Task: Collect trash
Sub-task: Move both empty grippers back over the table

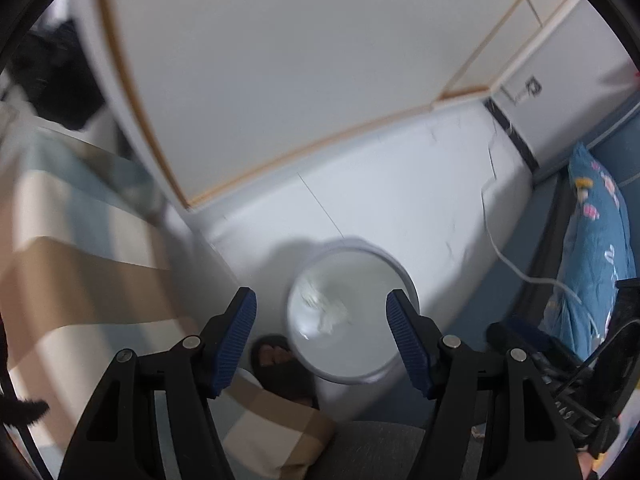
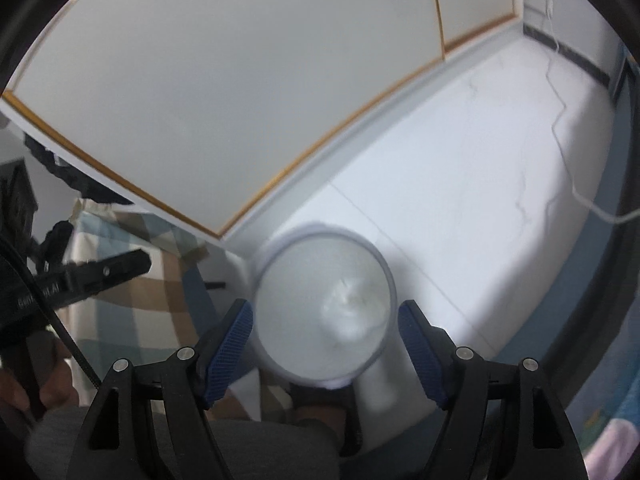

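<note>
A round white trash bin [image 1: 394,276] stands on the pale floor below both grippers, and crumpled white paper [image 1: 324,312] lies inside it. My left gripper [image 1: 322,330] hangs above the bin, open, with nothing between its blue pads. In the right wrist view the same bin [image 2: 280,268] shows from above with a white crumpled wad [image 2: 352,312] at its bottom. My right gripper [image 2: 324,340] is open over it and holds nothing. The left gripper's black finger [image 2: 116,266] reaches in from the left edge of that view.
A checked beige and blue cover [image 1: 72,248] hangs at the left. A white wardrobe door [image 1: 280,60] with a wooden edge stands behind. A foot in a dark slipper [image 1: 280,364] is beside the bin. A white cable [image 1: 504,256] runs across the floor towards blue patterned bedding [image 1: 596,248].
</note>
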{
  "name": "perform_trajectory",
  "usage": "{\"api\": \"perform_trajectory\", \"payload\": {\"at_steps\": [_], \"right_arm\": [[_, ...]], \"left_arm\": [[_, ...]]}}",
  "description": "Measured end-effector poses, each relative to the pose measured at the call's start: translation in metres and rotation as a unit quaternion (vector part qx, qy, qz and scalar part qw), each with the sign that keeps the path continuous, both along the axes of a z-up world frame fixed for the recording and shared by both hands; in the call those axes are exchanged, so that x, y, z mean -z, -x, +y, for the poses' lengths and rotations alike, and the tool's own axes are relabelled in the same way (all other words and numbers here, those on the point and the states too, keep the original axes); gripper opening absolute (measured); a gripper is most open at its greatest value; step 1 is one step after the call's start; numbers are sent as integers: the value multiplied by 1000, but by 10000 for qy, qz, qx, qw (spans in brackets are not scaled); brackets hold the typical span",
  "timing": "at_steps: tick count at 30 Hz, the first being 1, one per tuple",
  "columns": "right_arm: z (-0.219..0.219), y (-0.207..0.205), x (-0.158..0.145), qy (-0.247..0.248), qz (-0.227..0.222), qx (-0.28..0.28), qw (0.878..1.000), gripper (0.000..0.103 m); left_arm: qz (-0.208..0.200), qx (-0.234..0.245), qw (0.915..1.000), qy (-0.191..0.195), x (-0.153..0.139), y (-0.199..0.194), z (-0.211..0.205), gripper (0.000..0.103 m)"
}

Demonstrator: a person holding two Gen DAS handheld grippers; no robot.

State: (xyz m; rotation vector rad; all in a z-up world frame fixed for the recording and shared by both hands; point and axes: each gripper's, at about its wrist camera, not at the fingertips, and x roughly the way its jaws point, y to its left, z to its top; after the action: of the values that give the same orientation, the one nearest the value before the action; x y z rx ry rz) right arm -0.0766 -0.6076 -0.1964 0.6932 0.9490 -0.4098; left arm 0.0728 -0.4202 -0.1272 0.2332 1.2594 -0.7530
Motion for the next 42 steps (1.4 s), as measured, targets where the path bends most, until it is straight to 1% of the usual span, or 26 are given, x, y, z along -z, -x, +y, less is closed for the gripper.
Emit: {"api": "perform_trajectory", "payload": {"at_steps": [3,4,6,10,13,15,16,19,20,22,24,26,28,31,34,37,40,42], "right_arm": [[8,-2,-34,207,-341,-142,9991,75],[13,-2,-48,326,-459,-164,9983,75],[20,-3,-70,532,-658,-220,9962,75],[51,-8,-120,976,-1131,-435,9878,75],[75,-12,-143,1149,-1419,-628,9812,75],[94,-16,-158,1240,-1614,-805,9758,75],[105,-17,-165,1271,-1681,-888,9735,75],[138,-23,-180,1405,-1910,-1200,9640,75],[149,-26,-185,1456,-1982,-1291,9607,75],[174,-31,-193,1516,-2115,-1520,9535,75],[196,-34,-199,1531,-2244,-1752,9463,75],[222,-39,-204,1616,-2341,-1993,9377,75],[244,-44,-206,1665,-2405,-2200,9306,75],[276,-52,-207,1657,-2498,-2477,9213,75],[306,-64,-204,1584,-2508,-2682,9166,76],[335,-75,-198,1524,-2531,-2915,9098,76],[359,-84,-191,1501,-2548,-3120,9029,78],[374,-93,-186,1457,-2541,-3215,9005,79]], "left_arm": [[-332,-302,9989,149,-25,-3,22,64],[-400,-384,9981,268,-33,-4,31,64],[-460,-466,9959,624,-47,-5,52,64],[-728,-804,9912,755,-69,-6,91,65],[-1042,-1175,9840,839,-89,-6,129,67],[-1226,-1395,9788,863,-98,-6,151,77],[-1297,-1485,9763,895,-103,-5,162,78],[-1459,-1786,9678,1012,-116,-4,203,79],[-1495,-1867,9653,1044,-122,-3,211,79],[-1623,-2170,9558,1144,-130,-2,240,79],[-1733,-2429,9470,1189,-135,4,263,85],[-1880,-2667,9372,1230,-142,9,289,87],[-2023,-2856,9291,1198,-146,13,309,87],[-2228,-3045,9199,1072,-147,18,341,88],[-2332,-3230,9120,976,-145,20,368,90],[-2337,-3421,9056,908,-139,14,391,91],[-2279,-3640,8999,754,-128,8,412,91],[-2178,-3710,8999,717,-122,5,424,92]]}}
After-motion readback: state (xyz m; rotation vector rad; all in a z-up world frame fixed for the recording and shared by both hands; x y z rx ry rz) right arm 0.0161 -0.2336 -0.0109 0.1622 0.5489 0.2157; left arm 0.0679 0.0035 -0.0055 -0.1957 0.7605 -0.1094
